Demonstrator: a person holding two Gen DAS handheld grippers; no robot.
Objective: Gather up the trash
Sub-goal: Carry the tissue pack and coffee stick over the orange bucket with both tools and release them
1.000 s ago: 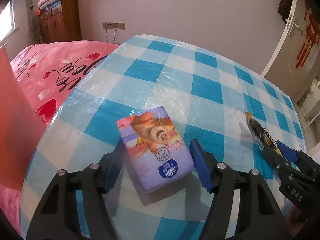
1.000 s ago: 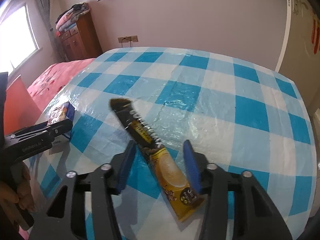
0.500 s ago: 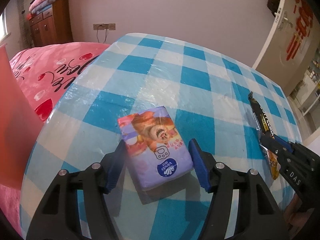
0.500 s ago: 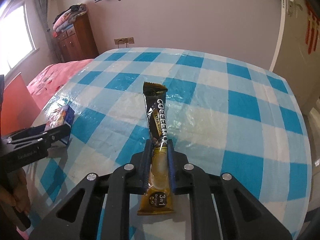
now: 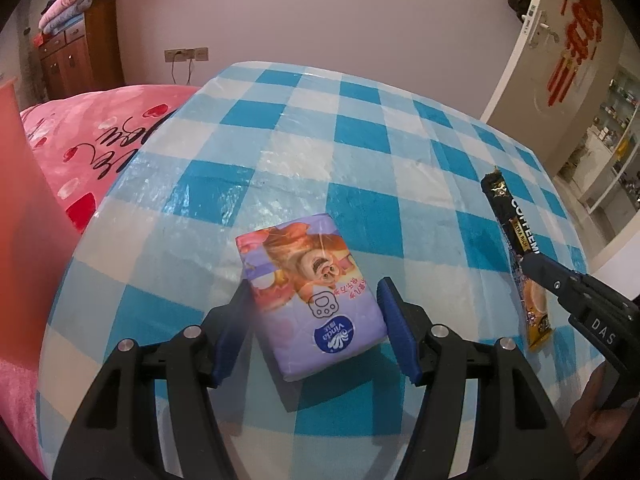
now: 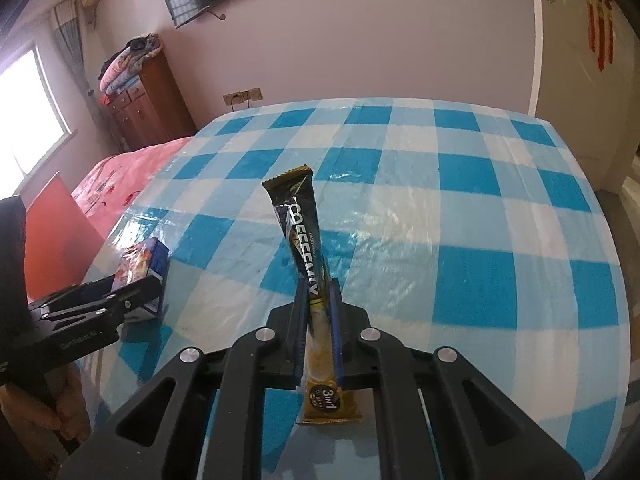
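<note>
A purple tissue pack [image 5: 312, 288] lies on the blue-and-white checked table [image 5: 360, 152]. My left gripper [image 5: 316, 320] is open with its fingers on either side of the pack; the left finger touches it, the right stands a little apart. My right gripper [image 6: 318, 312] is shut on a black-and-gold coffee sachet [image 6: 308, 256] and holds it lifted, its black end pointing up and away. The sachet [image 5: 516, 248] and right gripper also show in the left wrist view at the right. The tissue pack [image 6: 142, 268] shows in the right wrist view at the left.
A pink bed [image 5: 96, 148] lies beside the table's left edge. A red panel [image 5: 24, 208] stands at the near left. A wooden dresser [image 6: 148, 100] is at the back wall, a white door [image 5: 552, 40] at the right.
My right gripper closed on the coffee sachet and lifted it off the table. My left gripper stayed around the tissue pack, moving slightly closer.
</note>
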